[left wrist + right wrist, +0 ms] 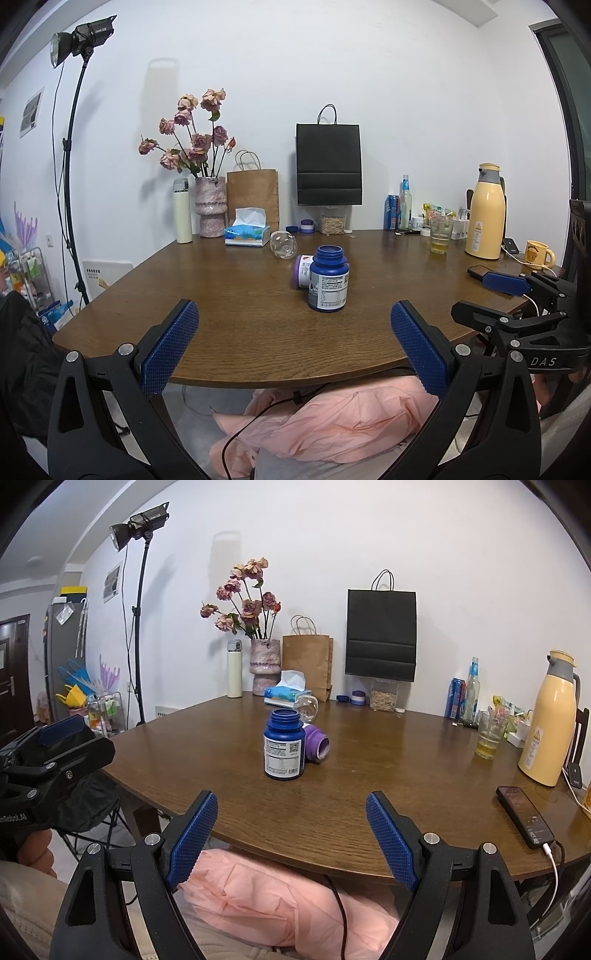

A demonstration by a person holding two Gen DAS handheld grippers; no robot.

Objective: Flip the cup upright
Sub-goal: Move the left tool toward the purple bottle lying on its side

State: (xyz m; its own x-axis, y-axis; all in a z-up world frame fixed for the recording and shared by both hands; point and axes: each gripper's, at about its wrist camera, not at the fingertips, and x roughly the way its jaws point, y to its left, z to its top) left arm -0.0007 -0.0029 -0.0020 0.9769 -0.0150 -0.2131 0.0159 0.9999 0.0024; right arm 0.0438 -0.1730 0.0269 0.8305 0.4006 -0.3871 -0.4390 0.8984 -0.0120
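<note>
A clear glass cup (283,244) lies on its side on the brown table (229,295), behind the bottles; it also shows in the right wrist view (307,708). A blue bottle (328,279) stands upright without a cap, also in the right wrist view (284,744). A purple bottle (302,271) lies on its side behind it, also in the right wrist view (316,744). My left gripper (294,334) is open and empty at the table's near edge. My right gripper (291,821) is open and empty beside it, and shows at the right of the left wrist view (506,291).
At the back stand a thermos (182,211), a vase of roses (210,206), a tissue box (247,230), paper bags (328,164). At the right are a glass with yellow liquid (489,734), a yellow jug (550,720), a phone on a cable (524,816), a yellow mug (537,253).
</note>
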